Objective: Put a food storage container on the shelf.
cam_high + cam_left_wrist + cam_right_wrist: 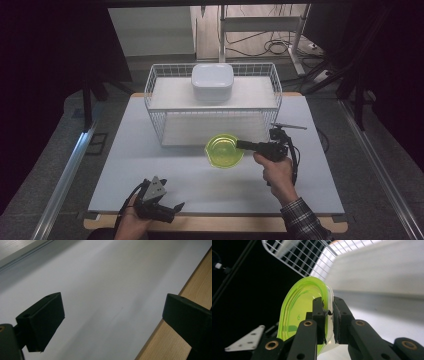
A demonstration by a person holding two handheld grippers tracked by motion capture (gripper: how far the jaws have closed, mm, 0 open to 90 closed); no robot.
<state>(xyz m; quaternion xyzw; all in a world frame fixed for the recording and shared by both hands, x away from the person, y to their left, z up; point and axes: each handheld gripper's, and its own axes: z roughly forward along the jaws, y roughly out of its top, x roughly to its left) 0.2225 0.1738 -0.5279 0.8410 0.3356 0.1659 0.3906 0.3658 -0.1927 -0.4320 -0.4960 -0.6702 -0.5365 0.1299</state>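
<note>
The right tool [328, 315] is clamped on the rim of a green bowl [224, 150], one jaw inside the wall and one outside, pinching the thin edge. In the high view the bowl hangs off the tool's tip just in front of the white wire basket [155, 107], above the tabletop [150, 165], its mouth turned up toward the camera. It looks like a thin, translucent plastic piece: light, fairly stiff, probably slick, so a pinch at the rim is the natural hold, though a one-sided grip like this may let it swing or slip if the hand tilts quickly (a deeper bite on the wall would feel safer). The left tool [167, 207] rests at the near edge of the tabletop with its jaws spread wide and nothing between them.

The right gripper view gives the detail of the pinch, showing the rim caught between the pads. The high view alone gives the layout: a white lidded container [212, 81] sits on top of the basket, and the two hands are well apart. The left gripper view looks along bare tabletop and its wooden edge [160, 340]
</note>
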